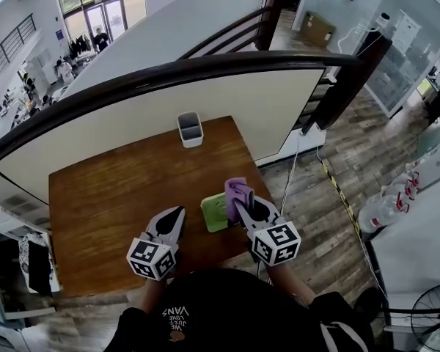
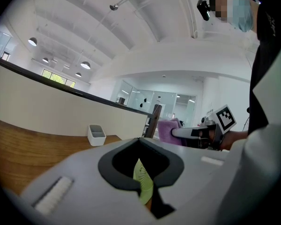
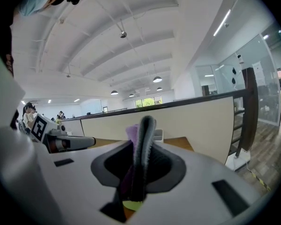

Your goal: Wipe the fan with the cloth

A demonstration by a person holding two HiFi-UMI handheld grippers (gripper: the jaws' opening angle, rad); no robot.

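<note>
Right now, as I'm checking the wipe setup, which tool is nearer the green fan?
Right. The right tool, gripping the purple cloth, is by the fan's right edge; the left tool is off its left side, bare table between.

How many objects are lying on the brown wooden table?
2: a white rectangular container near the far edge; a green plastic fan near the right edge. More may be hidden.

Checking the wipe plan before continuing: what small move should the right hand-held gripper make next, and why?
Probably lower the right hand-held gripper a little to bring the purple cloth onto the green fan. Its jaws clamp the cloth, which hangs by the fan's right edge, seemingly not pressed on it. The left hand-held gripper is shut and empty.
</note>
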